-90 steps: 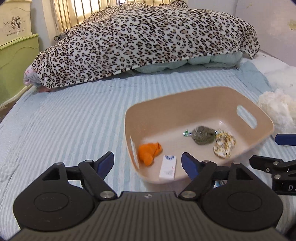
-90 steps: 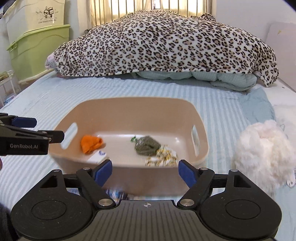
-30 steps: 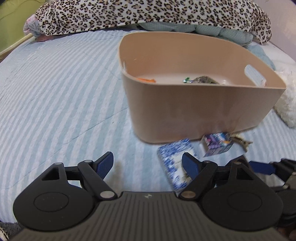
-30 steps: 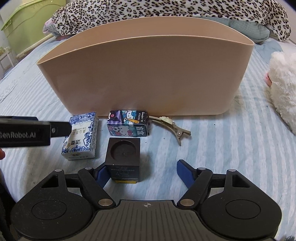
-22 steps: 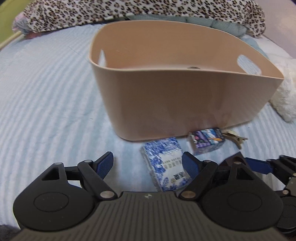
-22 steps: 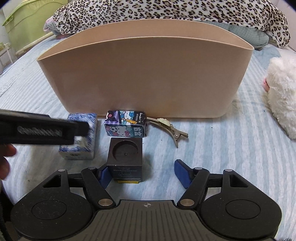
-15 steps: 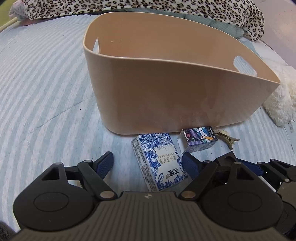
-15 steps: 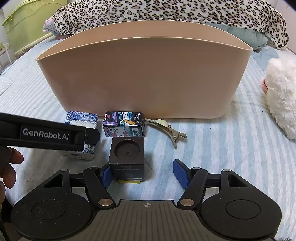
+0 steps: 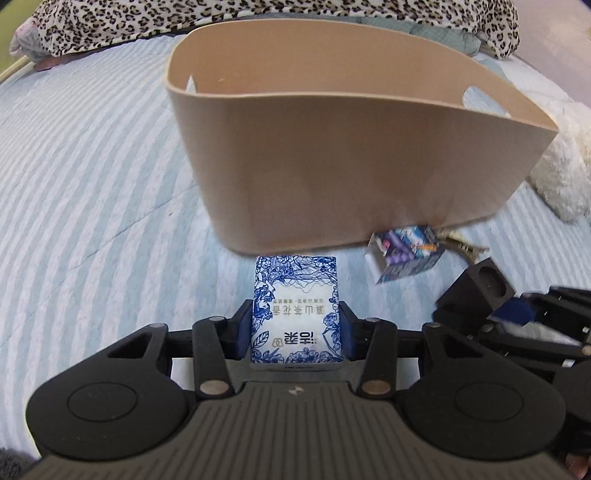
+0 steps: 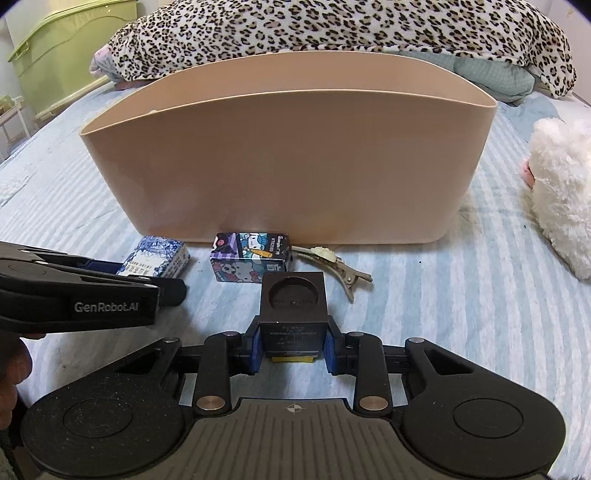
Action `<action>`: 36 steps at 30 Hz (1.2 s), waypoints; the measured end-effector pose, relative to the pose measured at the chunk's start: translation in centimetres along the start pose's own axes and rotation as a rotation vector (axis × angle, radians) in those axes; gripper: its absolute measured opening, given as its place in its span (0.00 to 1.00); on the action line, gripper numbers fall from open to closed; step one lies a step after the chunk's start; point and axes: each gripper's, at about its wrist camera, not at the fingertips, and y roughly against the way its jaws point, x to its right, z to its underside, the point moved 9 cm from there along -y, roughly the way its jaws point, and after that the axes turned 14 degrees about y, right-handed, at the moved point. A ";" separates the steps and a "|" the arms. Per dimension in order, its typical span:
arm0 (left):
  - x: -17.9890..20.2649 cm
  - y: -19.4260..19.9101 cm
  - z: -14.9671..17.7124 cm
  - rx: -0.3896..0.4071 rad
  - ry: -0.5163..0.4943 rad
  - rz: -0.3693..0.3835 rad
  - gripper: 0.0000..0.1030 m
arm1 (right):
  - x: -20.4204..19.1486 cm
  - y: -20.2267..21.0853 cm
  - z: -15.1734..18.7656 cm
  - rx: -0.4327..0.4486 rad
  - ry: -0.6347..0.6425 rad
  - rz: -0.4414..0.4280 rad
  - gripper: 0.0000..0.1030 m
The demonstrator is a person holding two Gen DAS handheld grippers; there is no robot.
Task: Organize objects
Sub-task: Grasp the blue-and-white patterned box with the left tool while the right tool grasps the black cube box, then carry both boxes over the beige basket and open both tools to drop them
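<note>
A tall beige basket [image 9: 332, 158] stands on the striped bed; it also shows in the right wrist view [image 10: 288, 166]. My left gripper [image 9: 295, 332] is shut on a blue-and-white patterned box [image 9: 295, 314] lying in front of the basket. My right gripper [image 10: 291, 350] is shut on a black cube [image 10: 291, 306] with a round dimple on top. A small cartoon-printed carton [image 10: 251, 258] and a metal hair clip [image 10: 332, 266] lie between the cube and the basket. The basket's contents are hidden by its wall.
A white plush toy [image 10: 561, 199] lies to the right of the basket. A leopard-print blanket [image 10: 332, 33] is heaped behind it. Green storage boxes [image 10: 48, 62] stand off the bed at the far left.
Both grippers dropped from above the basket to the bed in front of it. The left closed on the patterned box and the right closed on the black cube.
</note>
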 end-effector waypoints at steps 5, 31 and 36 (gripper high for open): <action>-0.8 2.0 0.5 0.002 0.012 0.014 0.46 | 0.5 1.8 0.6 0.025 -0.020 -0.008 0.28; 4.4 11.3 -10.3 0.356 -0.062 0.033 0.46 | 7.7 8.9 -14.6 0.326 -0.040 0.099 0.28; 5.0 8.6 -13.1 0.355 -0.063 -0.015 0.46 | 8.2 6.3 -16.1 0.300 -0.011 0.122 0.28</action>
